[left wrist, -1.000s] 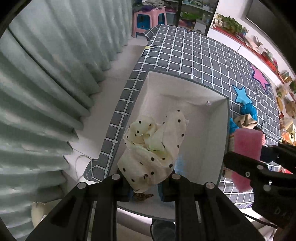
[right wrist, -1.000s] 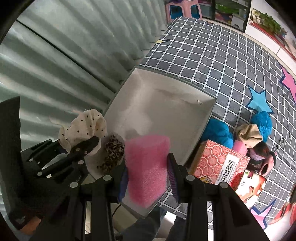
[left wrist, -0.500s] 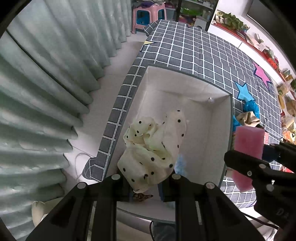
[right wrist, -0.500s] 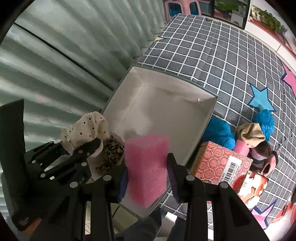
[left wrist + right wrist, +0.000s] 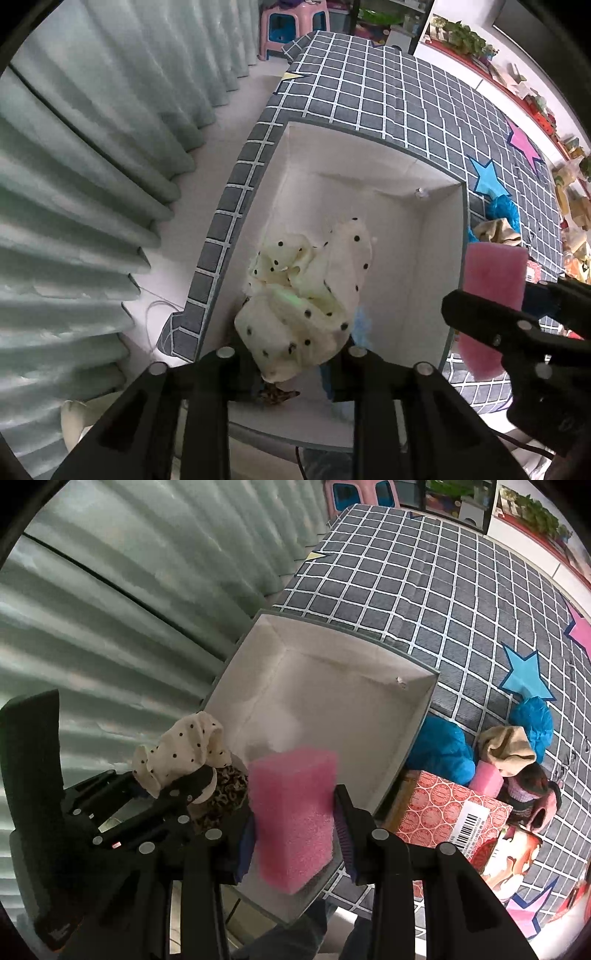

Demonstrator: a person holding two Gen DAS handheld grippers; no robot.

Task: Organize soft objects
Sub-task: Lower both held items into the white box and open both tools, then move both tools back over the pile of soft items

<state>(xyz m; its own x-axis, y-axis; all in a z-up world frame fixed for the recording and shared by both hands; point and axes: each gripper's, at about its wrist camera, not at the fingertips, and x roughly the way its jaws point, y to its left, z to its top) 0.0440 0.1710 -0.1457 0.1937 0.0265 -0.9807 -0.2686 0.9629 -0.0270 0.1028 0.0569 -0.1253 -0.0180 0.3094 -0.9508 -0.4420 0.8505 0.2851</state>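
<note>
My left gripper [image 5: 291,373] is shut on a cream polka-dot cloth [image 5: 306,295] with a leopard-print piece [image 5: 221,794] under it, held above the near left part of the open white box [image 5: 454,280]. My right gripper [image 5: 295,834] is shut on a pink sponge block [image 5: 295,812], held above the box's near right edge; the block also shows in the left wrist view [image 5: 491,295]. The box [image 5: 417,723] looks empty inside.
The box sits on a grey checked mat [image 5: 424,590] with stars. Right of it lie blue mesh balls [image 5: 439,753], a beige cloth [image 5: 509,746], a red patterned carton [image 5: 450,808] and a small pink sponge [image 5: 487,779]. Curtains [image 5: 74,184] hang on the left.
Both grippers have shifted slightly forward over the box, still holding their objects. Nothing was released.
</note>
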